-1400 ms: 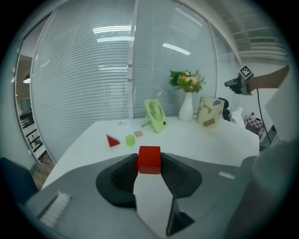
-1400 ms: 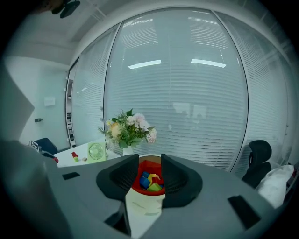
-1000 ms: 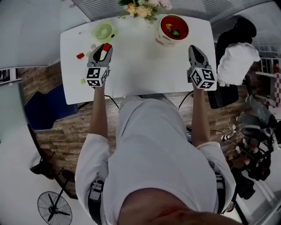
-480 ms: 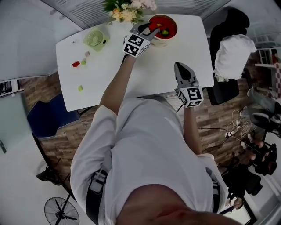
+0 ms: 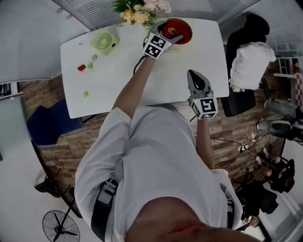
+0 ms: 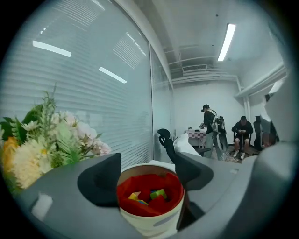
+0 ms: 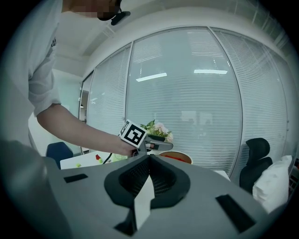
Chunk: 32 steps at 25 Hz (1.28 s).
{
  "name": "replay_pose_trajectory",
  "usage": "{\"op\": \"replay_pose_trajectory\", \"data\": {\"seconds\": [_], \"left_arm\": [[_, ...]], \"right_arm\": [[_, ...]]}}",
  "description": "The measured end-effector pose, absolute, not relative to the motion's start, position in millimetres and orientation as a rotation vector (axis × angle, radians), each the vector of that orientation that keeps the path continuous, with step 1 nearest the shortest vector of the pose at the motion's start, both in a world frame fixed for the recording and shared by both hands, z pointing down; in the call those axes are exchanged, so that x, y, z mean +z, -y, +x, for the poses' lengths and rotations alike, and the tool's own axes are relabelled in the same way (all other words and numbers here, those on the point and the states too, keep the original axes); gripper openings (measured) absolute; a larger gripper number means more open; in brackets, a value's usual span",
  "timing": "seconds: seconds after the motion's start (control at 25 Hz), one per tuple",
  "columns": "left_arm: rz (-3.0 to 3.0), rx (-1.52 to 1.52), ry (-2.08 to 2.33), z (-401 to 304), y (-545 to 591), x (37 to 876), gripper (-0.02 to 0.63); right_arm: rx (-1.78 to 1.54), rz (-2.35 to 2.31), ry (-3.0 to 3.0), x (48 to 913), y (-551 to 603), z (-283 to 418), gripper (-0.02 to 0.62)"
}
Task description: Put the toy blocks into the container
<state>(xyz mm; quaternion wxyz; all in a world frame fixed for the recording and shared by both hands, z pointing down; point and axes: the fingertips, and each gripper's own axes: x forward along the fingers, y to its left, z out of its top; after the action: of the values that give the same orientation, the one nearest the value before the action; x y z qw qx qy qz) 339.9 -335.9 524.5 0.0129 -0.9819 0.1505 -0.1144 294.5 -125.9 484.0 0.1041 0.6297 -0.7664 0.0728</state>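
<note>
The container, a white cup with a red inside, stands at the table's far edge. In the left gripper view, yellow, green and red blocks lie inside the container. My left gripper hovers just over the container's near rim, its jaws opening with nothing between them. A few loose blocks stay on the table's left: a red one, a green one and another green one. My right gripper is shut and empty near the front edge.
A vase of flowers stands just left of the container. A small green fan sits at the back left. An office chair with a white cushion is beside the table's right end. People are in the room far behind.
My left gripper carried a red block from the table's left side to the container, then its jaws spread and the block left them. The right gripper drew back toward the front edge.
</note>
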Motion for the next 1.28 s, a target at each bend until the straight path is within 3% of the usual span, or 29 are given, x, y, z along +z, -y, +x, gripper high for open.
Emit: {"op": "replay_pose_trajectory", "data": {"seconds": [0.16,0.36,0.72,0.76,0.8,0.84,0.88,1.12,1.28], "left_arm": [[-3.072,-0.163,-0.538,288,328,484,0.319],[-2.959,-0.053,-0.743,146,305,438,0.239],[-2.615,-0.061,-1.532,-123,197,403,0.209],[-2.57,-0.082,-1.609,-145,179,405,0.177],[-2.523,-0.1,-1.682,-166,159,406,0.102],[-2.476,-0.115,-1.751,-185,139,406,0.018],[-2.432,-0.13,-1.815,-202,120,405,-0.002],[-2.24,-0.204,-2.105,-254,33,404,-0.003],[-2.205,-0.216,-2.229,-264,8,416,-0.003]], "right_arm": [[0.188,1.745,2.323,486,148,274,0.003],[0.17,1.48,2.449,503,203,202,0.035],[0.162,0.553,2.572,597,260,-47,0.334],[0.152,0.475,2.563,610,259,-76,0.35],[0.141,0.4,2.553,622,257,-105,0.363],[0.128,0.33,2.539,634,253,-133,0.373],[0.114,0.266,2.518,646,249,-159,0.374],[0.039,0.036,2.348,715,231,-260,0.379],[0.06,0.033,2.248,759,246,-291,0.339]]}}
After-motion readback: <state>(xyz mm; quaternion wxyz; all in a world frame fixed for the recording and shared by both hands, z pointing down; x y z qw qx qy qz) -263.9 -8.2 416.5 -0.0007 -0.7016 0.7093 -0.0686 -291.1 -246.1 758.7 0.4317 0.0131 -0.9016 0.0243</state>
